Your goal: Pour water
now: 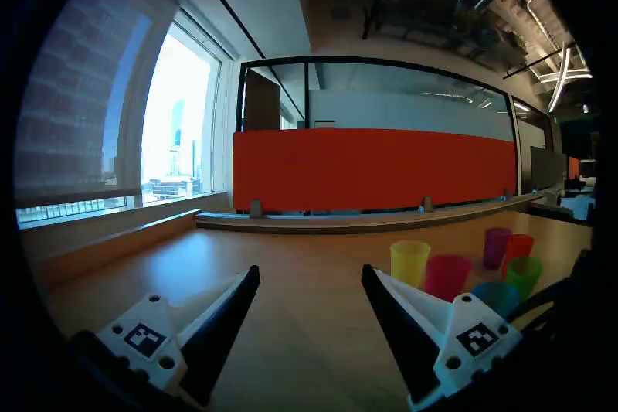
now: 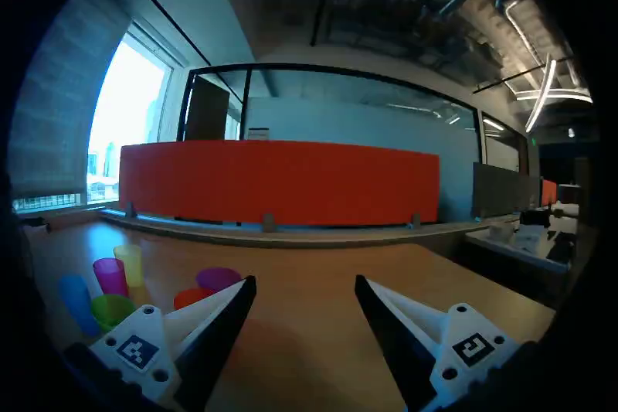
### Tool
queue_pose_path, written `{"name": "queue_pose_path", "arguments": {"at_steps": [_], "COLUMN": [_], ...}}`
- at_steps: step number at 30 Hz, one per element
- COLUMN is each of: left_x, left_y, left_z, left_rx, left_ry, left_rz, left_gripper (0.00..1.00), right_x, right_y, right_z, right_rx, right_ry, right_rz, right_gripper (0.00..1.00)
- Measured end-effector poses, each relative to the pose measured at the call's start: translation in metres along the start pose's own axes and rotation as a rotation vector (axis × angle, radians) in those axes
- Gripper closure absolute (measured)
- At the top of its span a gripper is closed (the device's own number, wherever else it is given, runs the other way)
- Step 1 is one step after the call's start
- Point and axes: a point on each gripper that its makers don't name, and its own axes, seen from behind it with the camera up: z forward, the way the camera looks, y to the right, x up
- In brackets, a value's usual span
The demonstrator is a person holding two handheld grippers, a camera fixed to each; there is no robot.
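Several coloured plastic cups stand in a cluster on the wooden desk (image 1: pixel 301 350). In the left gripper view they sit to the right of my fingers: a yellow cup (image 1: pixel 409 261), a pink cup (image 1: pixel 446 277), a purple cup (image 1: pixel 496 247), with others behind. My left gripper (image 1: pixel 309 273) is open and empty, its right finger partly covering the pink and blue cups. In the right gripper view the cluster lies to the left: a yellow cup (image 2: pixel 129 263), a magenta cup (image 2: pixel 111 276), a green cup (image 2: pixel 112 310). My right gripper (image 2: pixel 305 282) is open and empty above the desk (image 2: pixel 309 335).
An orange partition (image 1: pixel 371 168) runs along the desk's far edge. A bright window (image 1: pixel 178 126) and a low ledge line the left side. A neighbouring desk with small items (image 2: pixel 533 238) stands to the right.
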Motion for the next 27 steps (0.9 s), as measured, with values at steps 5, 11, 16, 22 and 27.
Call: {"name": "queue_pose_path", "arguments": {"at_steps": [5,11,16,22,27], "left_x": [0.000,0.000,0.000,0.000,0.000], "left_y": [-0.001,-0.001,-0.001,-0.001,-0.001], "left_z": [0.000,0.000,0.000,0.000,0.000], "left_rx": [0.000,0.000,0.000,0.000,0.000], "left_ry": [0.000,0.000,0.000,0.000,0.000], "left_rz": [0.000,0.000,0.000,0.000,0.000], "left_gripper": [0.02,0.02,0.02,0.02,0.02], "right_x": [-0.003,-0.005,-0.013,-0.017,-0.014], "right_y": [-0.005,0.001,0.006,0.007,0.005], "right_z": [-0.003,-0.002,0.001,0.002,0.000], "right_rx": [0.033,0.046,0.042,0.043,0.052], "right_ry": [0.000,0.015,0.005,0.004,0.014], "right_rz": [0.005,0.039,0.063,0.057,0.037], "right_gripper": [0.01,0.01,0.01,0.01,0.01]}}
